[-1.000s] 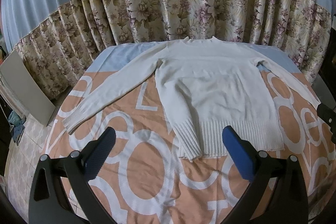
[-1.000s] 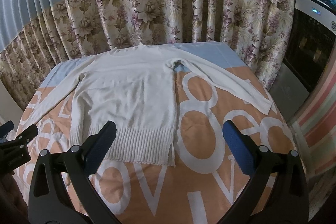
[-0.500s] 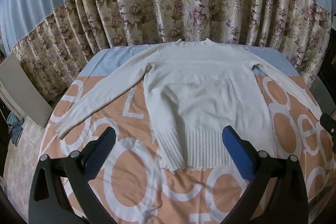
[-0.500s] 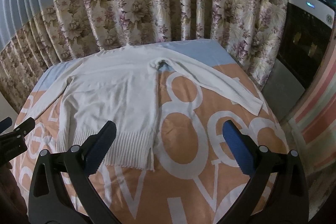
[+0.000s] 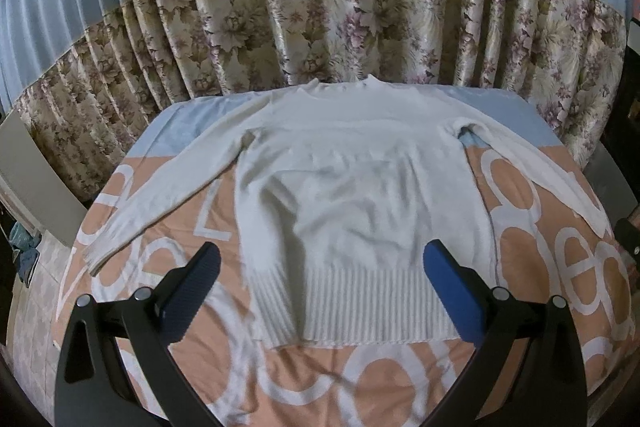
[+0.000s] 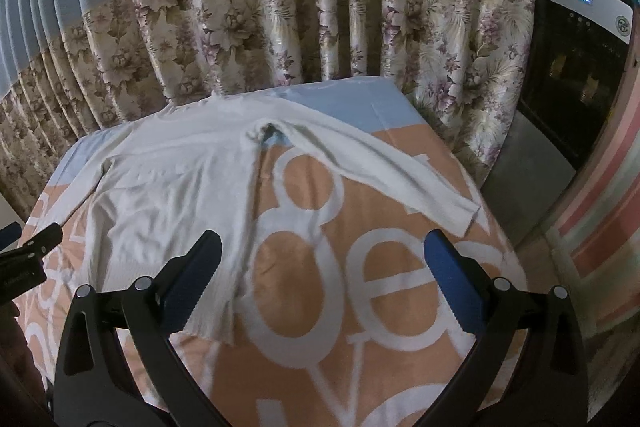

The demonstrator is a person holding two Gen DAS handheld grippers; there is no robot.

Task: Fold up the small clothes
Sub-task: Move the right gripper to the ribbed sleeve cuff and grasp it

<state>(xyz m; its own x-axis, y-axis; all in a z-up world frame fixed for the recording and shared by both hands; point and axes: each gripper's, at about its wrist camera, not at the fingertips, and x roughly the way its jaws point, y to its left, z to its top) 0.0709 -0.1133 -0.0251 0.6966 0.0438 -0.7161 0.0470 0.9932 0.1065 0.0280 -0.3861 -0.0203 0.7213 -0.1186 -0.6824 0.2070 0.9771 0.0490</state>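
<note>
Light: dim, cool indoor, soft shadows
Glare: sheen on floral curtain (image 6: 248, 39)
Blur: slight, towards the bed's (image 5: 360, 379) near edge
Distortion: fisheye, dark corners

A sweater (image 5: 360, 195) is spread on the bed (image 5: 360, 379) ahead of the left hand-held gripper (image 5: 320, 291); curtains (image 5: 320, 27) hang behind.
</note>
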